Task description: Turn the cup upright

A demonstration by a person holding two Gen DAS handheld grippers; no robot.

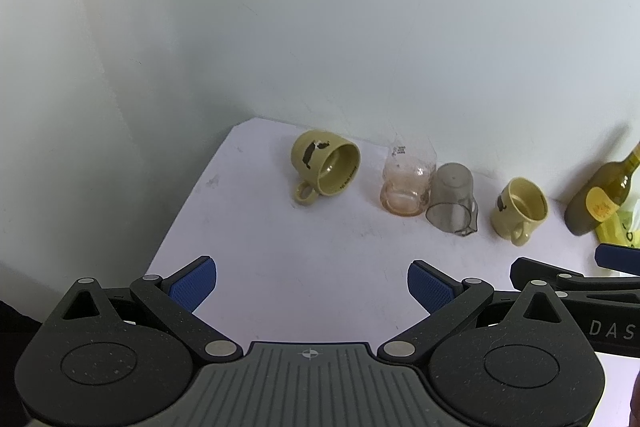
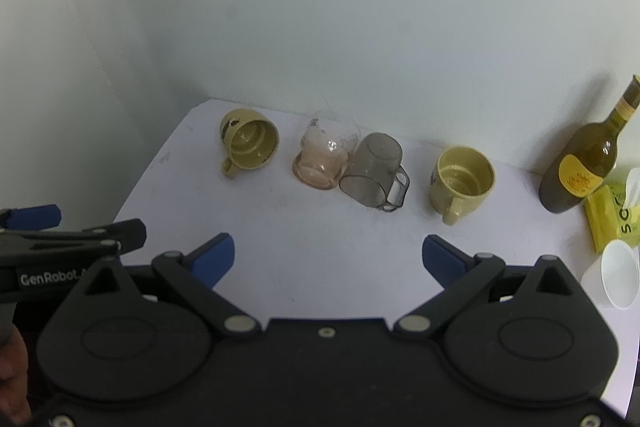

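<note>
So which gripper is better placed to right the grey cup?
Probably right. The grey cup lies on its side near the centre of the right gripper view, handle toward that side. From the left gripper it sits off to the right. Both are open.

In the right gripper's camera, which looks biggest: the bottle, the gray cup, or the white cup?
1. Bottle, clearly the biggest.
2. Gray cup and white cup look about alike; the white cup sits nearer the camera and is cut off by the edge, so I won't rank them.
</note>
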